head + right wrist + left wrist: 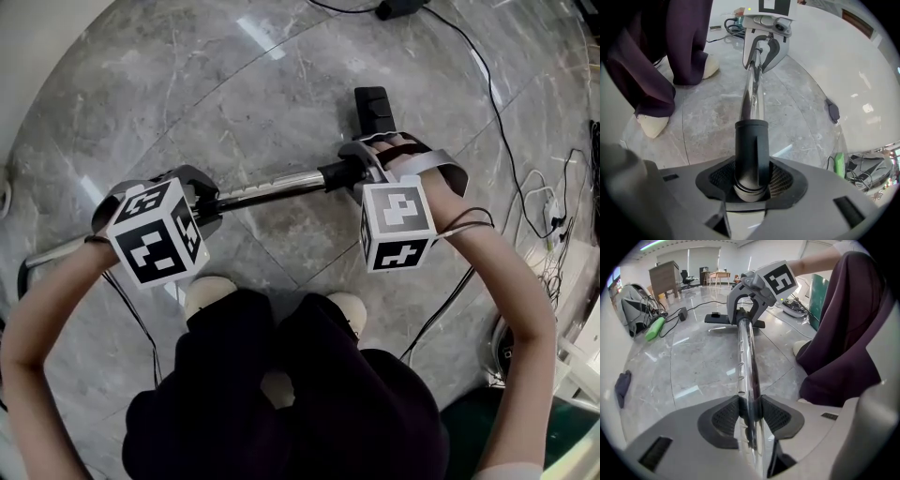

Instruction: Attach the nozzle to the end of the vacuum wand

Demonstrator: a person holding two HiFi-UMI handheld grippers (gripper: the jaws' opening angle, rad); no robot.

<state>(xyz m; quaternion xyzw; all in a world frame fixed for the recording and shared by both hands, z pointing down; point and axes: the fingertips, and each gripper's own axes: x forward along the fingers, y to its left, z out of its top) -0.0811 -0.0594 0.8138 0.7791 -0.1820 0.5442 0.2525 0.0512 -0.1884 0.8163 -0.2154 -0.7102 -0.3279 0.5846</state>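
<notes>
Nozzle [751,150], matte black tube, meets shiny chrome wand [747,357].

The wand [267,192] is gleaming chrome and the nozzle [751,150] is showing black. The veined floor [234,84] is looking grey. The grey left gripper [750,414] and right gripper [751,180] are carrying black-and-white squares.

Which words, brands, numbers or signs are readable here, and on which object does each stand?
None can be read in any view.
The left gripper and the right gripper each carry a cube with black-and-white square markers: patterns, not letters.
The vacuum wand and nozzle show no visible label.
</notes>
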